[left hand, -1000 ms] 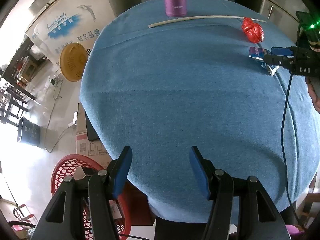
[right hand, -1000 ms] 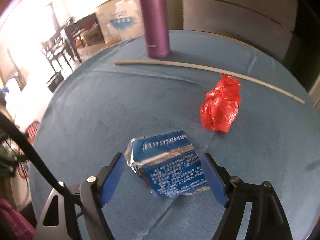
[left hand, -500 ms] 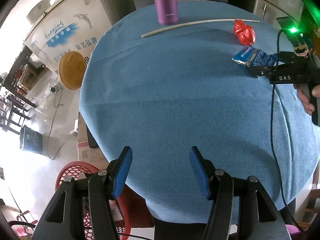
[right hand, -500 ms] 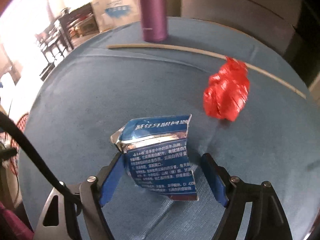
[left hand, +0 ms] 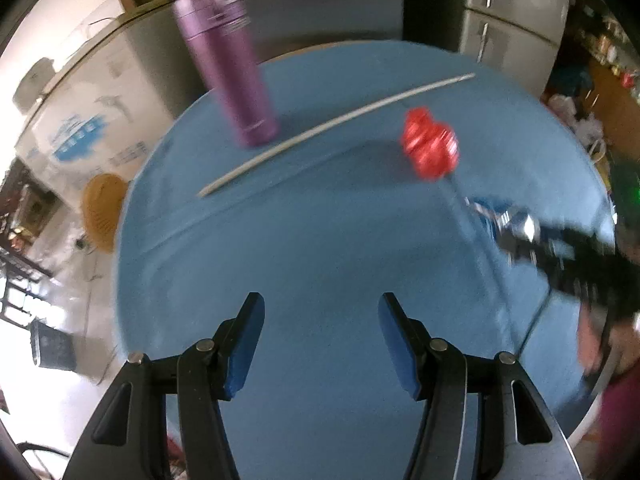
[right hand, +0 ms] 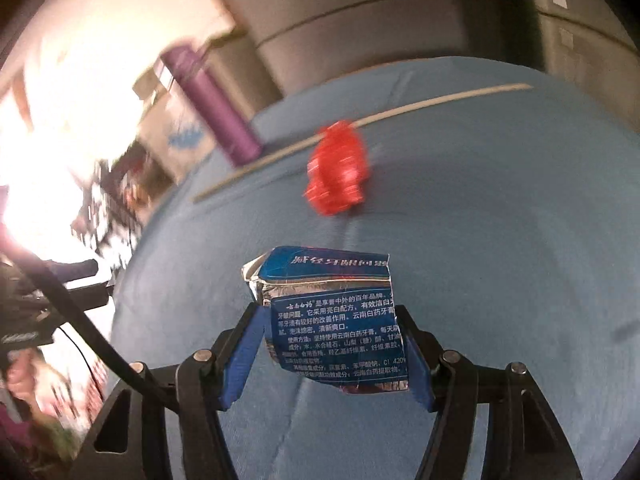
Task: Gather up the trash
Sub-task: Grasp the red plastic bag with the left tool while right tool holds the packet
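Both my feeds are fisheye, with black corners and straight lines bowing hard toward the rims. On the left wrist view, daylight floods in from about nine o'clock and washes the floor out to white; the blue tablecloth is evenly lit. Motion blur smears the purple bottle, the red wad and everything near three o'clock, while the near fingers stay sharp. The right wrist view is dimmer and warmer, blown out with glare from nine to eleven o'clock. Its background streaks badly, yet the print on the blue carton reads crisp.
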Demonstrator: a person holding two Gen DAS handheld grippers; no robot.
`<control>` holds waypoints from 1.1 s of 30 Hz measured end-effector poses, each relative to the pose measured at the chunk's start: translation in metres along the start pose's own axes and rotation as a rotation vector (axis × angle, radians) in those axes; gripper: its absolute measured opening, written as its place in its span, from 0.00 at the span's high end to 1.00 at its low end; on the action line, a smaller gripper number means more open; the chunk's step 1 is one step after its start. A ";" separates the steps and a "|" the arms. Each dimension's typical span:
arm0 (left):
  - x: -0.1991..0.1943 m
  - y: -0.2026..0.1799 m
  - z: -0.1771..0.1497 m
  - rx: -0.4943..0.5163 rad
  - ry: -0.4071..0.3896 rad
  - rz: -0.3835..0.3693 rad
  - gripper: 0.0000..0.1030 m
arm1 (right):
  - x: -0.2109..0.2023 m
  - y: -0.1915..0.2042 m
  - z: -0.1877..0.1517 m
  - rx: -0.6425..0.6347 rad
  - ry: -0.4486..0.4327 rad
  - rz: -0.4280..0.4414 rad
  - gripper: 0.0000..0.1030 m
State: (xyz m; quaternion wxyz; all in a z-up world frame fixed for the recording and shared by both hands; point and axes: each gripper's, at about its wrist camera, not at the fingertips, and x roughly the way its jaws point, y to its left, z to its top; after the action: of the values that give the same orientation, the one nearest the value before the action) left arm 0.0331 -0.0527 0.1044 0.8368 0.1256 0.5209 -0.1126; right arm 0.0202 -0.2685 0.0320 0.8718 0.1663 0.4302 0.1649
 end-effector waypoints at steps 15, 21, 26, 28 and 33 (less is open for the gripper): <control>0.090 -0.103 0.129 -0.022 -0.003 -0.103 0.42 | -0.051 -0.068 -0.021 0.279 -0.282 -0.065 0.35; 0.121 -0.105 0.137 -0.073 0.058 -0.079 0.42 | -0.044 -0.064 -0.019 0.266 -0.267 -0.066 0.35; 0.137 -0.096 0.130 -0.104 0.088 -0.120 0.56 | -0.041 -0.068 -0.015 0.291 -0.265 -0.064 0.35; 0.134 -0.095 0.127 -0.094 0.079 -0.122 0.57 | -0.041 -0.068 -0.016 0.291 -0.264 -0.066 0.35; 0.113 -0.100 0.107 -0.035 0.044 -0.092 0.58 | -0.040 -0.068 -0.015 0.294 -0.254 -0.078 0.35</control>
State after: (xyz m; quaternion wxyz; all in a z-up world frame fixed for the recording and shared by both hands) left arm 0.1405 -0.1883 0.0396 0.8210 0.0893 0.5465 -0.1388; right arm -0.0053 -0.3439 0.0223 0.8911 0.2945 0.3424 0.0442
